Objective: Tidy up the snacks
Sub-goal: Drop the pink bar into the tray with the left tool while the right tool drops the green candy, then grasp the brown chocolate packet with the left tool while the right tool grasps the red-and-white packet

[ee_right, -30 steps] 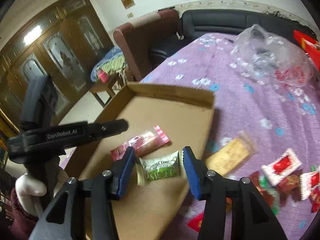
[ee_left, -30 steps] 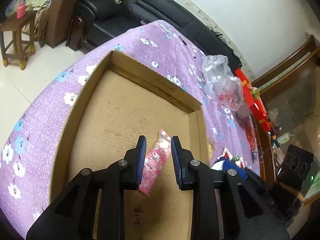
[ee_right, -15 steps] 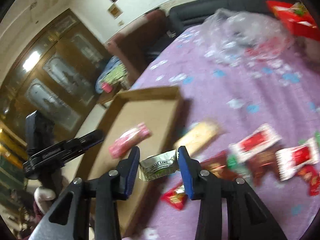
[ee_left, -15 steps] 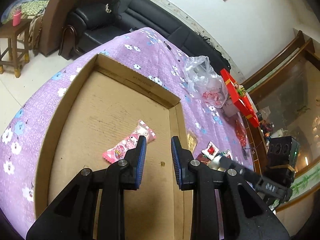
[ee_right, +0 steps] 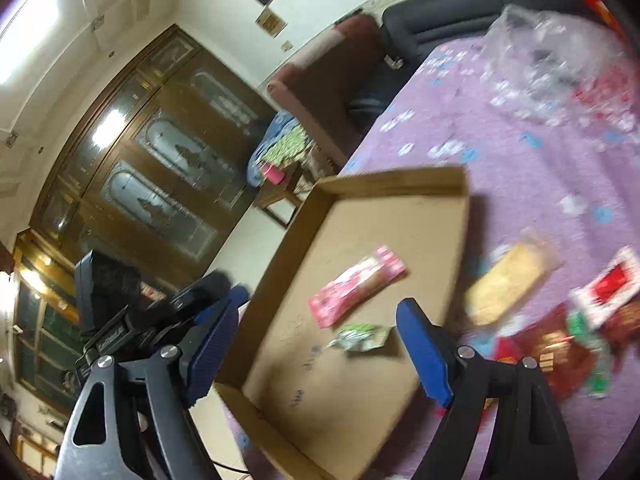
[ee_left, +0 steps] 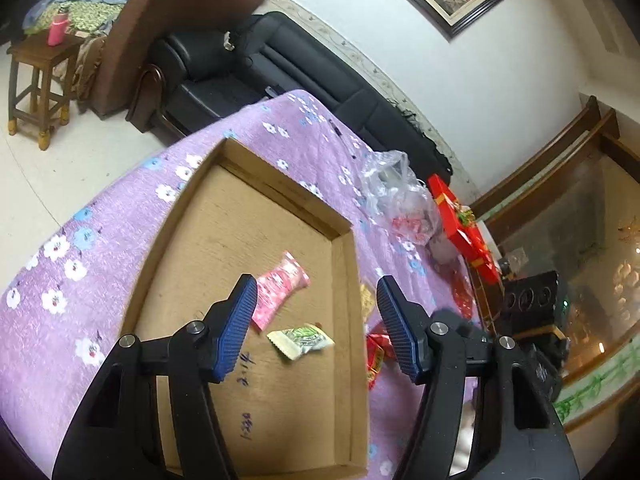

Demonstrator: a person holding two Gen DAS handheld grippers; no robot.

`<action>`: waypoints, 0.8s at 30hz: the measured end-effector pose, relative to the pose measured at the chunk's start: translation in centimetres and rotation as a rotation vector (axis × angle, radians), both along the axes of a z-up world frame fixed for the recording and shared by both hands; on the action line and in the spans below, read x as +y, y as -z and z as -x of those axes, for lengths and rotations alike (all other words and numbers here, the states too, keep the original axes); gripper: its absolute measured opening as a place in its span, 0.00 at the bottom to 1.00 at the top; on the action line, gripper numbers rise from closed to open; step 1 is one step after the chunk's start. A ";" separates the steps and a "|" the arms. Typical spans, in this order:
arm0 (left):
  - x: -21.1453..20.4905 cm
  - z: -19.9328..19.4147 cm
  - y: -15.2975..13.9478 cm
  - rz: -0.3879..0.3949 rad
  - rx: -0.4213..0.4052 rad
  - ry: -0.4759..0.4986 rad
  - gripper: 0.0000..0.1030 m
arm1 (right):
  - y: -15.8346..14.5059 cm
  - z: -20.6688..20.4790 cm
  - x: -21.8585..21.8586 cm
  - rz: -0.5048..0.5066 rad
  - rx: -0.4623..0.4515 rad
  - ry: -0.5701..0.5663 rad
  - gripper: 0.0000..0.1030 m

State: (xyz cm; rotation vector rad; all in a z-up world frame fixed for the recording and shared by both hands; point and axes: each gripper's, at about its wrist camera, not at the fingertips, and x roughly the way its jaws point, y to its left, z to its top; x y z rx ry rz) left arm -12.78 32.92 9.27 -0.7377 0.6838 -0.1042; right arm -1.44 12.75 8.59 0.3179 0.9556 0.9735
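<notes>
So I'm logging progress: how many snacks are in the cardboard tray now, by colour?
Pink packet: 1
Green-and-white packet: 1
Total in the tray: 2

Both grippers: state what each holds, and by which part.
Nothing. The left gripper and right gripper are opening, empty; the green packet lies loose in the cardboard tray.

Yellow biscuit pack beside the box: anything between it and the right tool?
Nothing visible. The yellow biscuit pack lies uncovered on the cloth just outside the cardboard box wall; the right tool, jaws opening, holds nothing.
</notes>
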 end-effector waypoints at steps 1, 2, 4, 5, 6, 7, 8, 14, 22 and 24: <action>-0.2 0.1 0.0 0.001 -0.001 0.007 0.60 | -0.2 -0.1 -1.1 0.016 -0.018 0.025 0.81; -0.5 0.3 -0.1 -0.003 -0.004 0.014 0.60 | -0.4 -0.4 -2.2 0.044 -0.038 0.058 0.81; -1.6 0.4 -0.2 -0.030 -0.005 0.035 0.60 | -0.4 -1.2 -5.0 0.112 -0.070 0.137 0.81; -2.2 0.3 -0.2 -0.045 -0.005 0.050 0.60 | -0.2 -1.6 -6.3 0.148 -0.078 0.181 0.81; -3.2 0.1 -0.2 -0.063 -0.003 0.070 0.60 | 0.1 -2.1 -7.8 0.187 -0.083 0.231 0.81; -3.9 0.0 -0.2 -0.076 0.000 0.087 0.60 | 0.4 -2.6 -9.3 0.216 -0.083 0.276 0.81; -4.7 -0.2 -0.1 -0.088 0.003 0.107 0.60 | 0.8 -2.9 -10.5 0.238 -0.081 0.311 0.81; -10.4 -1.7 0.8 -0.134 0.036 0.238 0.60 | 2.4 -3.8 -14.9 0.308 -0.076 0.438 0.81; -16.1 -3.7 0.8 -0.238 0.066 0.323 0.60 | 4.6 -6.0 -11.7 0.579 -0.173 0.432 0.75; -17.3 -4.6 0.9 -0.260 0.080 0.336 0.60 | 5.7 -6.0 -11.2 0.636 -0.160 0.392 0.58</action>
